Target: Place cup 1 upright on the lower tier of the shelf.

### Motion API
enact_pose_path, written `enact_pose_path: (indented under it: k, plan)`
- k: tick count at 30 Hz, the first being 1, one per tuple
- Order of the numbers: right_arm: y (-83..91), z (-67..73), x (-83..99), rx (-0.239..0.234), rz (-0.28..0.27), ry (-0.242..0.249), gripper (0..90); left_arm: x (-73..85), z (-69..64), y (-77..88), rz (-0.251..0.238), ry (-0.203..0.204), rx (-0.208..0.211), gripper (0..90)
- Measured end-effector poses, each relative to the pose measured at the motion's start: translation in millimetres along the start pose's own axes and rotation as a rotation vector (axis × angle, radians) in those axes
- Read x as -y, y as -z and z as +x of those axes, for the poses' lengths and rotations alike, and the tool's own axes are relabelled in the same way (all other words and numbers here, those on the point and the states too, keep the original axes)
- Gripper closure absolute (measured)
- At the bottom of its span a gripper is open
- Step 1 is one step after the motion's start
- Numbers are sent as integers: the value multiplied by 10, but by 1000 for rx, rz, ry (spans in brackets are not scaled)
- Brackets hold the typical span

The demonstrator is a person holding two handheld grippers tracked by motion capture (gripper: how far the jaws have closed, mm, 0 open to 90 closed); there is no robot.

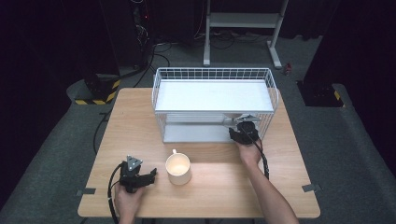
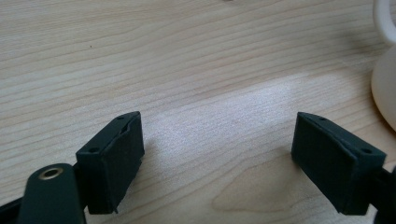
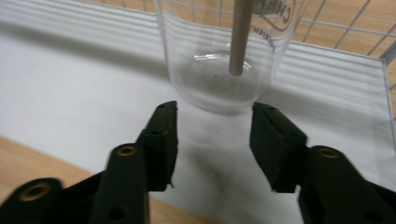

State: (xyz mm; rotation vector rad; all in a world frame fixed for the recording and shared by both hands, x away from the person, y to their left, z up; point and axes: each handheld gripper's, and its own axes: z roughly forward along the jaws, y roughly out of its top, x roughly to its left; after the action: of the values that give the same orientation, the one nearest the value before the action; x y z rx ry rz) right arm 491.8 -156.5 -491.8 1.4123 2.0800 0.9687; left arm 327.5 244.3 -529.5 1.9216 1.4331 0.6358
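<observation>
1. The right gripper (image 3: 212,140) has its jaws a little apart, pads touching nothing; the glass (image 3: 224,56) stands just beyond the tips, in front of the gap and not between the pads.
2. The glass sits on the white lower shelf (image 3: 70,84) of the wire rack (image 1: 215,74). Its top is cut off by the right gripper view's upper edge, and the print on its wall is only partly legible.
3. A pale stick (image 3: 240,35) stands in the glass, its end near the bottom; its upper part is cut off too.
4. In the high view the right gripper (image 1: 243,131) reaches into the rack's open front at its right end, and hand and gripper cover the glass there.
5. The left gripper (image 2: 219,154) has its jaws wide apart and empty, over bare table (image 2: 187,56).
6. At that view's right edge a white mug (image 2: 385,88) is cut off; a sliver of body and handle shows.
7. From above, the mug (image 1: 178,169) stands just right of the left gripper (image 1: 152,176), apart from it.
</observation>
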Motion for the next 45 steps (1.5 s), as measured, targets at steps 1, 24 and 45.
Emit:
enact_pose_path:
  k: [1,24,45]
  plan:
    - [12,-8,5,-7,-7,19,495,-1,0,1,1,0,0,174]
    - [414,-127,105,-60,-83,-8,411,-1,0,0,1,-1,0,174]
    - [650,-244,188,-83,-125,-20,399,-1,1,0,1,-1,0,174]
